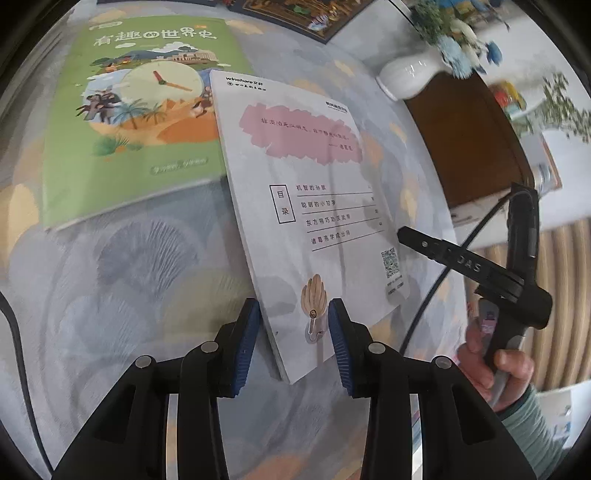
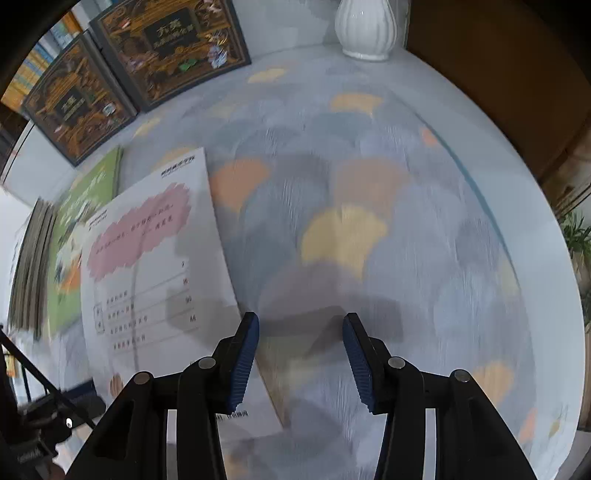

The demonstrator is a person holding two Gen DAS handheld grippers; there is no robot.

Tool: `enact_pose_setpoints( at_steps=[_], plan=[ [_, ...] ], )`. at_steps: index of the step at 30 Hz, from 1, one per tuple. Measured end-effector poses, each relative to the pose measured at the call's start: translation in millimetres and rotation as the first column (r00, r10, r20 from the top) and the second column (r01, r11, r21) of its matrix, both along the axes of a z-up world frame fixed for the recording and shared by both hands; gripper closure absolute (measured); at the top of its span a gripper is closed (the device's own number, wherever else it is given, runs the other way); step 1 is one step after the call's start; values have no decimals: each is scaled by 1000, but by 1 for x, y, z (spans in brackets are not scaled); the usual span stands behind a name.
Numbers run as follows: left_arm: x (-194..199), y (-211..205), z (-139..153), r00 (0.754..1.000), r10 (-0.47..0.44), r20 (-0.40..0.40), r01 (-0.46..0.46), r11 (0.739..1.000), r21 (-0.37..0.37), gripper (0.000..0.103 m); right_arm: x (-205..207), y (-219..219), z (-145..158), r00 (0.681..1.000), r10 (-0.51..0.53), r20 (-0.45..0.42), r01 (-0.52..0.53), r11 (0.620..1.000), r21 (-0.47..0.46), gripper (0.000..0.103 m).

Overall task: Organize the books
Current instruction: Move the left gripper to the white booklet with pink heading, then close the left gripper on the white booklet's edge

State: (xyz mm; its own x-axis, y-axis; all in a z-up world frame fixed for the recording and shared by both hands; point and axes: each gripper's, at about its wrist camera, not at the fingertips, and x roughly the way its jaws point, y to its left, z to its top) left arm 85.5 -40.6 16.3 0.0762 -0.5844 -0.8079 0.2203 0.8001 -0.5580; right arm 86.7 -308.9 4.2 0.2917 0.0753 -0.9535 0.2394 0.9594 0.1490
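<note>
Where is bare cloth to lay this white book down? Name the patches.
Free: the wide stretch of tablecloth right of the white book, running up to the vase. Also the near strip below the green book, left of the white one. Crowded: the far left, where the green book and two dark books lie close.

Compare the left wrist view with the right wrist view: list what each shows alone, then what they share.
Left wrist only: the right gripper seen from outside, the hand holding it, blue flowers in the vase, and the green book's clock cover.

Right wrist only: two dark ornate books at the far edge, and bare cloth between its open jaws.

Both: the white booklet overlapping the green book, the white vase, and the patterned cloth.
</note>
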Motion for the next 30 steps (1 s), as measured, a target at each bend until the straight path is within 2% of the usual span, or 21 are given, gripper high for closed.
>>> enact_pose_setpoints(
  at_steps=[3, 4, 7, 10, 12, 15, 18, 20, 22, 23, 25, 27, 30],
  plan=[
    [-17, 3, 0, 998, -56, -20, 55, 998, -21, 69, -24, 14, 2, 998, 59, -20, -56, 990, 127, 54],
    [-29, 4, -1, 996, -86, -34, 84, 996, -38, 69, -34, 25, 2, 995, 96, -36, -90, 986, 141, 53],
    [-65, 7, 1, 994, -108, -1, 108, 994, 7, 69, -53, 54, 6, 980, 195, -35, -194, 981, 16, 53],
    [-82, 16, 4, 996, -89, -3, 89, 996, 15, 69, -67, 55, 8, 981, 192, -25, -192, 981, -2, 54],
    [-77, 21, 6, 998, -67, -1, 67, 997, 22, 69, -67, 43, 8, 989, 148, -16, -148, 989, 2, 54],
    [-61, 23, 11, 999, -40, 19, 39, 998, 43, 69, -61, 20, 7, 998, 57, -1, -57, 997, 57, 53],
    [-41, 22, 14, 998, 26, 51, -30, 996, 78, 69, -36, 12, 7, 999, 12, 40, -16, 995, 103, 53],
    [-24, 20, 10, 996, 80, 41, -83, 993, 79, 69, -19, 11, 4, 999, -12, 52, 8, 996, 87, 53],
    [-12, 16, 3, 995, 102, 19, -103, 992, 71, 69, -7, 15, -1, 998, -12, 56, 6, 995, 98, 52],
    [-9, 12, 2, 994, 102, 23, -104, 992, 73, 69, -4, 22, -2, 998, -4, 59, -1, 996, 92, 48],
    [-12, 4, 5, 995, 95, 32, -98, 992, 82, 69, -1, 30, -1, 999, 16, 43, -20, 996, 84, 48],
    [-13, -1, 4, 997, 77, 15, -78, 995, 63, 68, -10, 38, 0, 997, 72, 37, -76, 988, 133, 46],
    [-20, -6, 5, 999, 26, 37, -29, 995, 93, 67, -26, 51, 1, 992, 126, 20, -128, 989, 71, 44]
  ],
)
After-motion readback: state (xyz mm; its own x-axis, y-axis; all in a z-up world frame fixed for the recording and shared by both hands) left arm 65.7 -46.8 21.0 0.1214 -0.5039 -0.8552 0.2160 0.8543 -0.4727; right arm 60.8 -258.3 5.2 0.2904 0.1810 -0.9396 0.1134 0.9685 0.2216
